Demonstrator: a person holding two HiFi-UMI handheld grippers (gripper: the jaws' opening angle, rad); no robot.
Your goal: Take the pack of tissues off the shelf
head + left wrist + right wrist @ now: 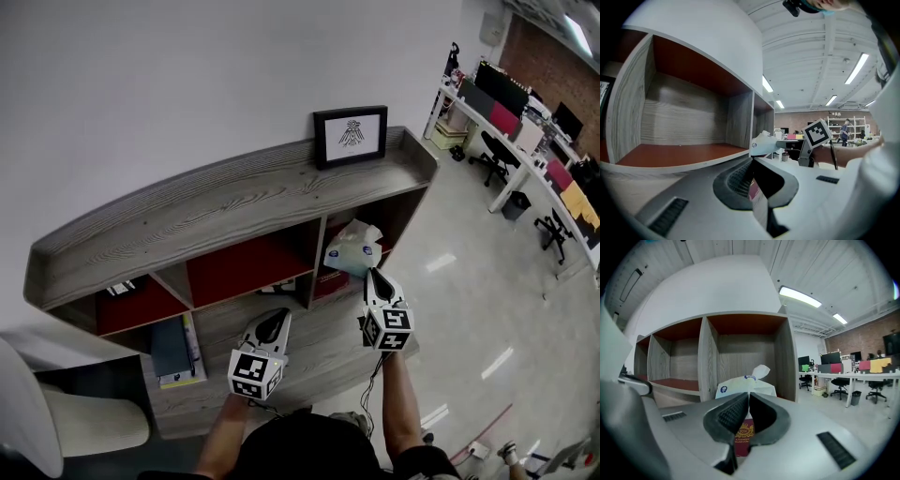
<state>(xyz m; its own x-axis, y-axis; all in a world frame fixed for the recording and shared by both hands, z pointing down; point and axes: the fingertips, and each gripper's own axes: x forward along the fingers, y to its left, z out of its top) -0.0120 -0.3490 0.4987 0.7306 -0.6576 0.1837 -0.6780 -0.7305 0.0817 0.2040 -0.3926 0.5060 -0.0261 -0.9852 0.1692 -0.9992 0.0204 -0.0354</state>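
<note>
At the mouth of the shelf's right-hand upper compartment, the pack of tissues (pixel 353 249) hangs from the tips of the right gripper (pixel 374 277), a white soft pack with a tuft of tissue poking out of its top. In the right gripper view the jaws are pressed together on the near edge of the pack (pixel 746 382), so only a thin fold of wrapper lies between them. Whether its underside rests on the compartment's board I cannot tell, since the jaws cover it.

That narrow bite is the likely weak spot. The wrapper is slack, so the pack may sag, swing or slide out of the pinch if it is drawn away sharply, and the film could stretch or tear. The pack sits just beside the upright divider (pixel 317 251), so a pull that drifts left might snag it there.

The right forearm (pixel 398 403) reaches straight ahead with the gripper pointing almost level at the shelf (pixel 234 202). The left gripper (pixel 278 317) waits near the middle compartment, short of its edge, with its jaws closed together on nothing and its forearm bent in closer to the body. On top of the shelf a picture frame (pixel 351 136) stands well clear of both.
</note>
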